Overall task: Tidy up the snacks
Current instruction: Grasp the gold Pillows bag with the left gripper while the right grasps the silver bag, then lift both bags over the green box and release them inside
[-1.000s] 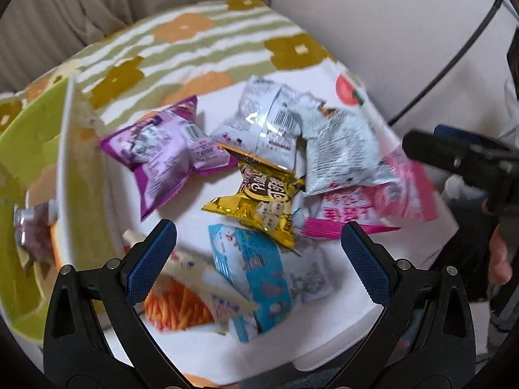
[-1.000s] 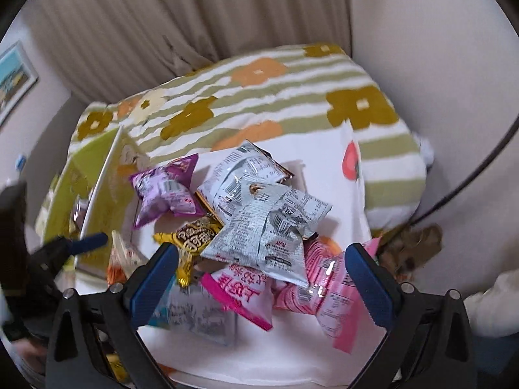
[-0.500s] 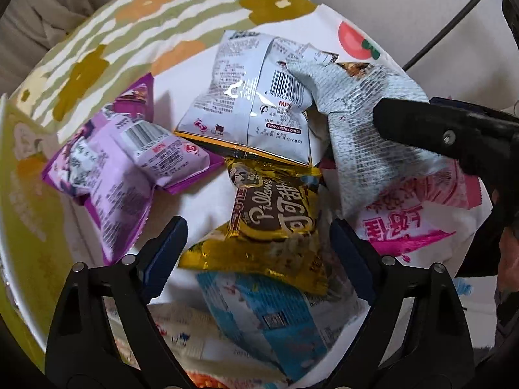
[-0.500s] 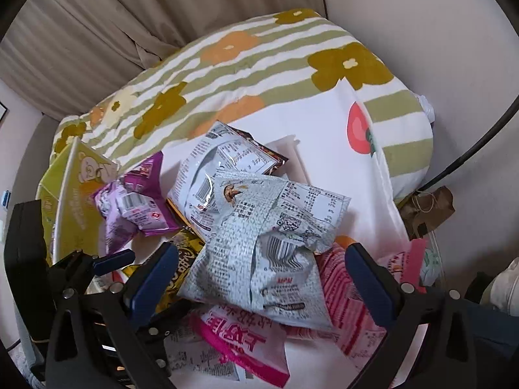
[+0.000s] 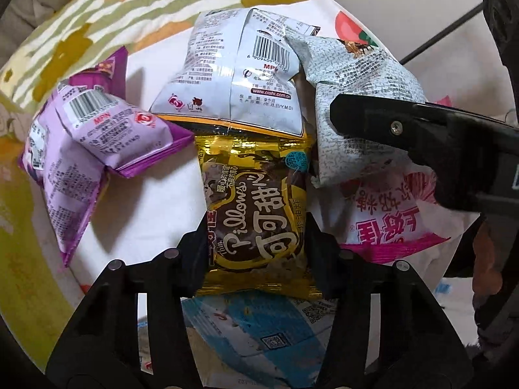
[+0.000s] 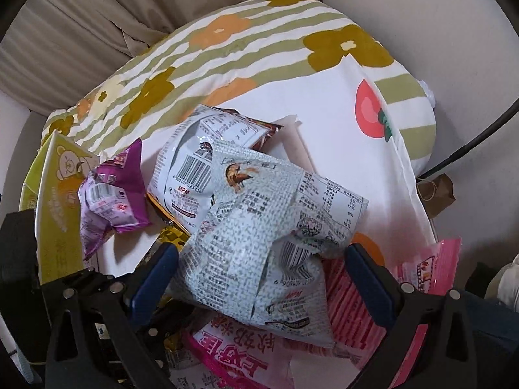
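Left wrist view: my left gripper clamps the gold Pillows snack pack amid the pile; my right gripper straddles the grey-speckled packet, jaws apart.

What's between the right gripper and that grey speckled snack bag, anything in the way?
Nothing visible. The right gripper is open with the grey speckled bag already between its fingers, on top of the pile. The pink bag lies under it, and the left gripper is shut on the gold Pillows bag beside it.
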A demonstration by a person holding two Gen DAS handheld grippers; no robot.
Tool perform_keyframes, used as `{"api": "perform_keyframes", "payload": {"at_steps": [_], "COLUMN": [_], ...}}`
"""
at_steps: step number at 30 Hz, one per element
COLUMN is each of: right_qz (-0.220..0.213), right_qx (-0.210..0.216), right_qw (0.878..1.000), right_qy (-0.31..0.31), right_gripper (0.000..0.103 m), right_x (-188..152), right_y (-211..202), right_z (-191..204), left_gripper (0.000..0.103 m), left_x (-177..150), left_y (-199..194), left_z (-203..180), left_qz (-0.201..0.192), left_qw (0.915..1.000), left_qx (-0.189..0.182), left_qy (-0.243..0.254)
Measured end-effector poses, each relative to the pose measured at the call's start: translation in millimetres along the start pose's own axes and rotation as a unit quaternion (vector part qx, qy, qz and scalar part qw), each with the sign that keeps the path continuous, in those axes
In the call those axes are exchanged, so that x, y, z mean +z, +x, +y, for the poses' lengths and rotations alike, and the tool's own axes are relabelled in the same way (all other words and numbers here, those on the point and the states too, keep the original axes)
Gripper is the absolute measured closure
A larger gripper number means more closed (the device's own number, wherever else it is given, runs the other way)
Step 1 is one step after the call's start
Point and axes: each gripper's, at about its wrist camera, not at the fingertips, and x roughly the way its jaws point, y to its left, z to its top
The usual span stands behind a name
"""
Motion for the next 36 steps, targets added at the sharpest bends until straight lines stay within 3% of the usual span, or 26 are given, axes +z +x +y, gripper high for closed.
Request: {"api": "perform_keyframes", "payload": {"at_steps": [11, 26, 36], "right_qz": [0.009, -0.023, -0.064], "right_qx": [0.018, 0.058, 0.077], "right_qw": [1.0, 0.998, 0.995], "right_qy": [0.014, 0.003, -0.024], "right_gripper": [0.002, 0.042, 0.051], "right_x": [5.7, -10.6, -19.1], "right_y": [8.9, -11.3, -49.5], "right_z": [-7.5, -14.5, -9.3], "left_gripper": [0.055, 0.055, 0.055], "left_x": [-4.0, -13.2, -22.7], "left_y": [-5.4, -28.2, -56.0], "left_z": [2.6, -8.4, -25.3], "left_qz": [-0.008, -0.04, -0.071], "left_qw": [0.9998, 0.9981, 0.9955], "left_qx": [0.009, 0.034, 0.048], "left_qy": [-0.016, -0.031, -0.041]}}
